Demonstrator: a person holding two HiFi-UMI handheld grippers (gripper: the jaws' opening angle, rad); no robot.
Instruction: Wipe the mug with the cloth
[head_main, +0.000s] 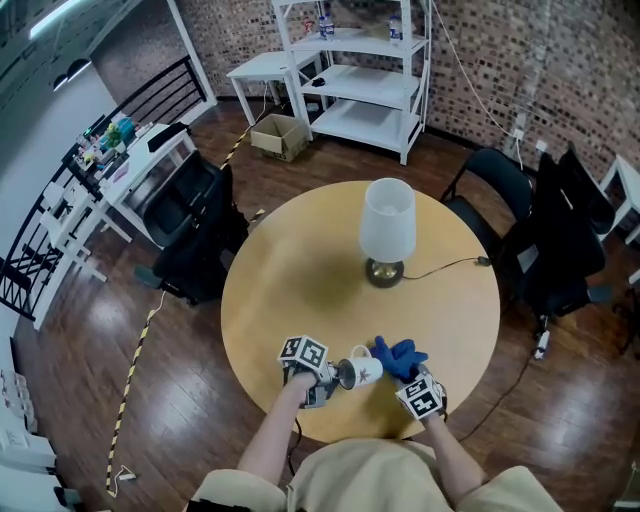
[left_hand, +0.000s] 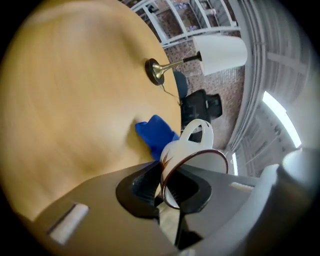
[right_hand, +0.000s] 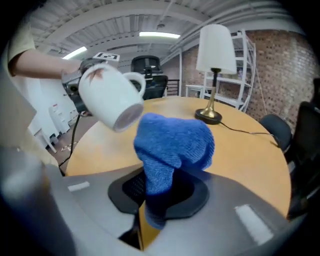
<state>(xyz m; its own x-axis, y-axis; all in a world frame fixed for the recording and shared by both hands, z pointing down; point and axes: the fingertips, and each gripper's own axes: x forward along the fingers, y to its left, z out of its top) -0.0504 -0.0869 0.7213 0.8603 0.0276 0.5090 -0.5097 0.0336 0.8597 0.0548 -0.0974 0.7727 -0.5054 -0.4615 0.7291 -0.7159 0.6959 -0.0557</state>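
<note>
A white mug (head_main: 358, 371) with a dark rim and a small star mark hangs on its side above the near edge of the round table (head_main: 300, 270). My left gripper (head_main: 322, 379) is shut on the mug's rim (left_hand: 170, 175), handle (left_hand: 197, 130) pointing away. My right gripper (head_main: 408, 385) is shut on a blue cloth (head_main: 398, 357), which bunches up above the jaws (right_hand: 172, 142). In the right gripper view the mug (right_hand: 107, 95) floats just left of the cloth, its base toward the camera. Cloth and mug are close, a small gap between them.
A brass lamp (head_main: 386, 232) with a white shade stands mid-table, its cord (head_main: 450, 265) running off to the right. Black chairs (head_main: 555, 240) flank the table, another (head_main: 195, 235) on the left. White shelves (head_main: 360, 70) and a cardboard box (head_main: 278, 135) stand farther back.
</note>
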